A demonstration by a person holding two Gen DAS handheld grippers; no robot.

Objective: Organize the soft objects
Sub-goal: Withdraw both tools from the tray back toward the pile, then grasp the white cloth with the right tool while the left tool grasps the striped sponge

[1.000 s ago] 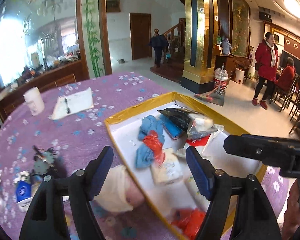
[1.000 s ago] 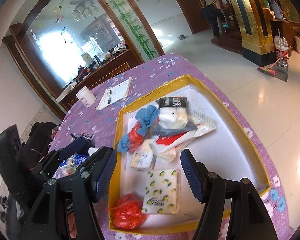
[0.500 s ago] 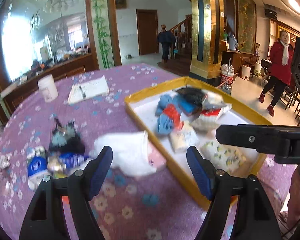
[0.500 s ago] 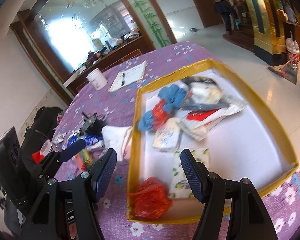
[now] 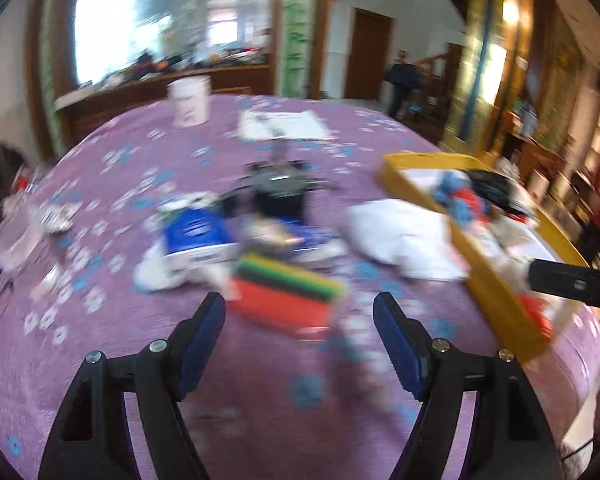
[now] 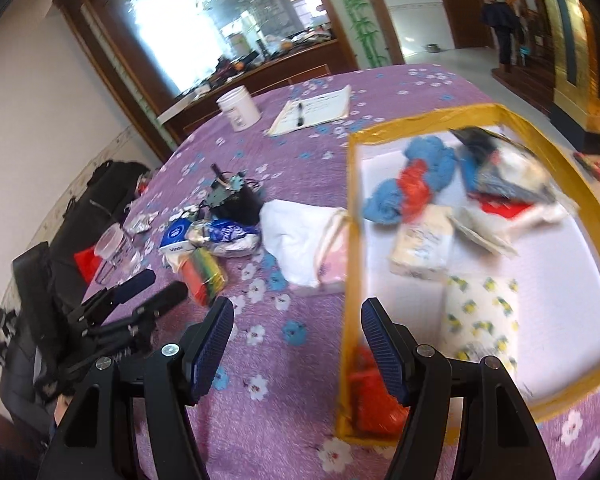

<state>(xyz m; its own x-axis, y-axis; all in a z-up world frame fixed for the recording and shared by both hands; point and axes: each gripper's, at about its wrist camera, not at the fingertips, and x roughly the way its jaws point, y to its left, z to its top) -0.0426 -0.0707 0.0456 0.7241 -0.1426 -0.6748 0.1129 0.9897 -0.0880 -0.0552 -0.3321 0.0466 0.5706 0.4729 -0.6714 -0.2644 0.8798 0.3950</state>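
Both your claws hang spread and empty, left claw (image 5: 299, 326) over the striped sponge (image 5: 286, 294) on the counter (image 5: 112, 364), right claw (image 6: 296, 342) beside the yellow tray (image 6: 350, 240), and a rushed pinch could snag the white cloth (image 6: 300, 236).

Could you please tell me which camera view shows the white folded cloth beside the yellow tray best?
The right wrist view: the white cloth is fairly sharp, lying on the purple tablecloth against the yellow tray. The left wrist view shows it only motion-blurred.
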